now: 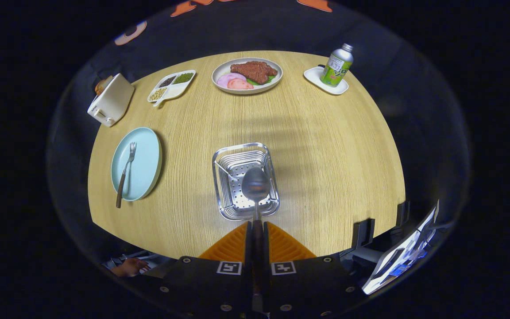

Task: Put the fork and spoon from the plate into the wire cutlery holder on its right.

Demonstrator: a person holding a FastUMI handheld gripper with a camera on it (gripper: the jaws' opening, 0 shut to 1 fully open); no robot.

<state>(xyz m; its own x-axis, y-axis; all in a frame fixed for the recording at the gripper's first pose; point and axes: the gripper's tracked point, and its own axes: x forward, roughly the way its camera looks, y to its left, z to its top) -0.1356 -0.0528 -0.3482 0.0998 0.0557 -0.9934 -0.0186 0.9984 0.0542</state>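
Gripper point(256, 230) fingers closed tight on the spoon point(256, 188) handle; both press on it. Spoon's long axis runs straight out at 12 o'clock, bowl hanging over the wire cutlery holder point(225, 201), apparently above the near half of its basin. Judgement: spoon looks ready for lowering and release. Fork point(125, 174) lies on the plate point(146, 164), at about 10 o'clock from the fingers, handle pointing toward 6 o'clock.

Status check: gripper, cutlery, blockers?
Gripper shut on spoon, bowl hanging over the wire cutlery holder. Fork lies on the blue plate, left of the holder. Nothing in the way.
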